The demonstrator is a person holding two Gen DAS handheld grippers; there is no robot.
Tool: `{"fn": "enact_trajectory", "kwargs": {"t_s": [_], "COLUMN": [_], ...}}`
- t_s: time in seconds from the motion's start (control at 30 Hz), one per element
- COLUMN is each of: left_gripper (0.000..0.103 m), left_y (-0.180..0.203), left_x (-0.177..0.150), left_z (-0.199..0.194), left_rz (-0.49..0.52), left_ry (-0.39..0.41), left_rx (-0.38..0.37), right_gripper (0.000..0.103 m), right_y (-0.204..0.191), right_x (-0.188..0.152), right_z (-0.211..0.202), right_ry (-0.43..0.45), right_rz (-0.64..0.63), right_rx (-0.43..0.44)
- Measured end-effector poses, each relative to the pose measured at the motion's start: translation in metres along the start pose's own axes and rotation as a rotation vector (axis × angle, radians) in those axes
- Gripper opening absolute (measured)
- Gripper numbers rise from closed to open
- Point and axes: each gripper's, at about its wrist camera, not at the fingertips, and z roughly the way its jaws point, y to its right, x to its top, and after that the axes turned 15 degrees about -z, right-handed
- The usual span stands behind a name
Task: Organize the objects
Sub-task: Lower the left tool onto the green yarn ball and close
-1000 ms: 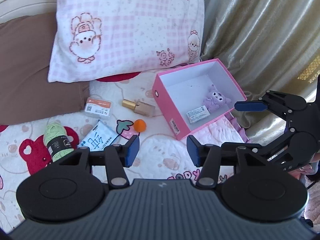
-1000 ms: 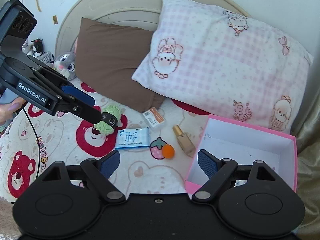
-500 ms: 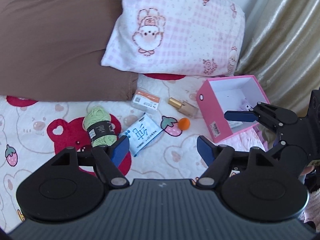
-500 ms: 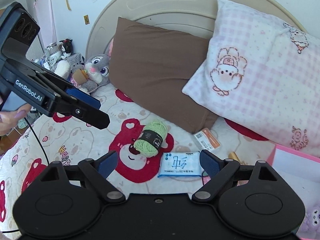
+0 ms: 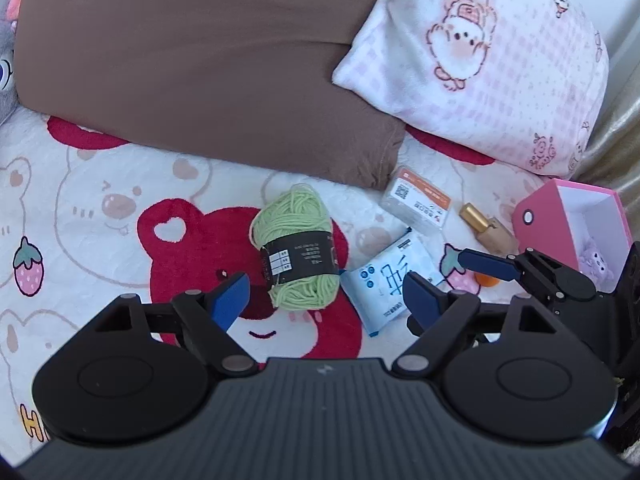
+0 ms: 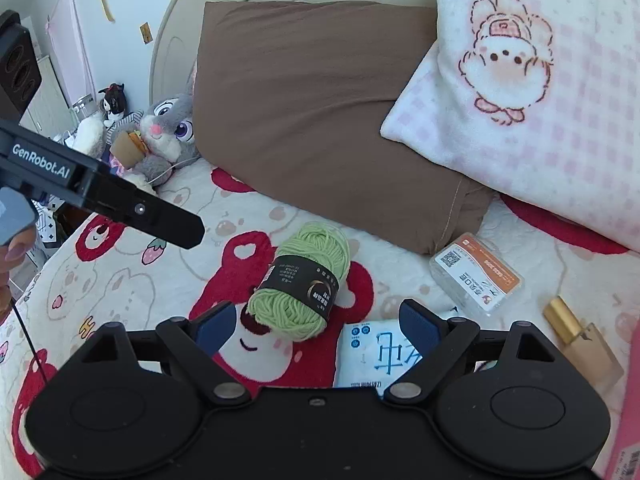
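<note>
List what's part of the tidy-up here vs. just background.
Job: yarn, tissue pack, card case, gold-capped bottle, orange ball, pink box with purple plush inside.

Background: brown pillow, pink pillow, rabbit plush, bedspread.

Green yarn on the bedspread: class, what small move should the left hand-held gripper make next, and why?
Probably ease the left hand-held gripper down and forward until its open jaws straddle the yarn, then close. Its jaws have just been opening, nothing is between them yet, and the yarn lies loose on the bedspread just ahead of the fingertips, outside the pink box.
</note>
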Motion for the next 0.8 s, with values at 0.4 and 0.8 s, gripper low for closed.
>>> {"fn": "enact_trajectory", "kwargs": {"t_s": [0.4, 0.8], "left_gripper": [0.083, 0.056], "left_y": [-0.047, -0.081], "left_x": [0.016, 0.008], "left_z": [0.075, 0.124], "left_rz": [-0.205, -0.351], "left_ry": [0.031, -0.051], "left_rx": [-0.096, -0.228], "right_gripper": [0.092, 0.087], "right_y": [0.002, -0.004], "right_x": [-0.015, -0.017], "right_z": [0.085, 0.131], "right_ry": [-0.049, -0.090], "right_rz": [0.102, 0.180], "right_rx": [0.100, 0.164]}}
